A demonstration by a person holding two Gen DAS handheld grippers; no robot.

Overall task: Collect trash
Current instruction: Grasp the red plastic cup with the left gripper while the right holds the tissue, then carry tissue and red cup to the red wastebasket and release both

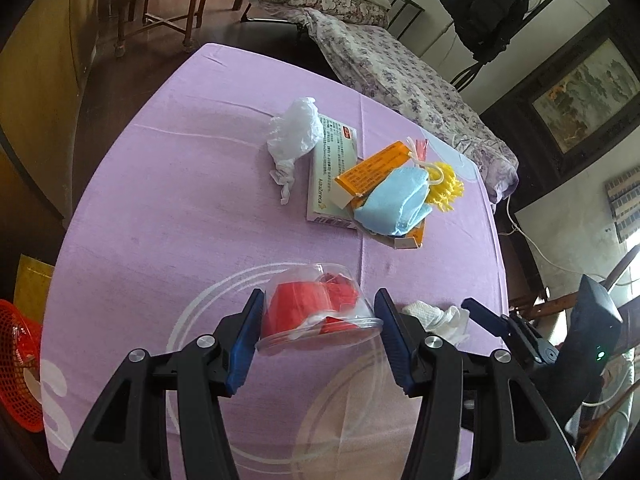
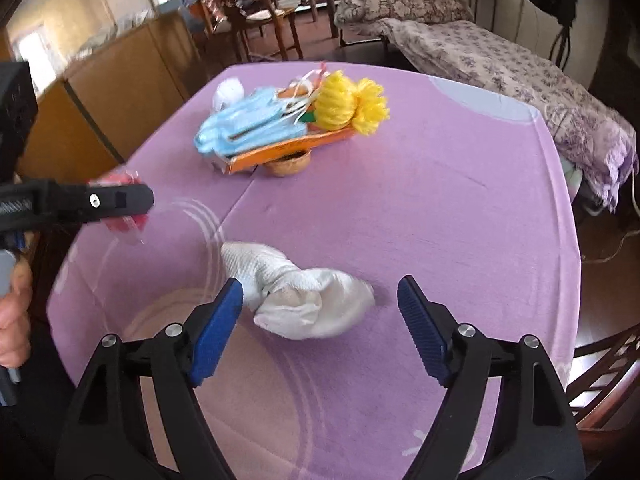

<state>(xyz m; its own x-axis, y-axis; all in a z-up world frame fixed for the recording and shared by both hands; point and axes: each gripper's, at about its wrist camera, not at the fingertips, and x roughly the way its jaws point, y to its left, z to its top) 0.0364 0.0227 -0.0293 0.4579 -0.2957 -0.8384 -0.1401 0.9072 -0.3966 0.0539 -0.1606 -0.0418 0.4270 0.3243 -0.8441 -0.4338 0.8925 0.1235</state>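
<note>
Left gripper (image 1: 318,334) spread around cup (image 1: 318,312); red basket (image 1: 20,364) (left view only); right gripper (image 2: 320,316) released.

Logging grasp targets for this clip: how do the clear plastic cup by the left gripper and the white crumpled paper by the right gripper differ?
The clear plastic cup is rigid, see-through and lies on its side with red material inside; the white crumpled paper is soft, opaque and shapeless. The cup spans nearly the whole gap of the left gripper; the paper leaves room on one side of the right gripper. Both lie between open fingers, ungripped.
</note>
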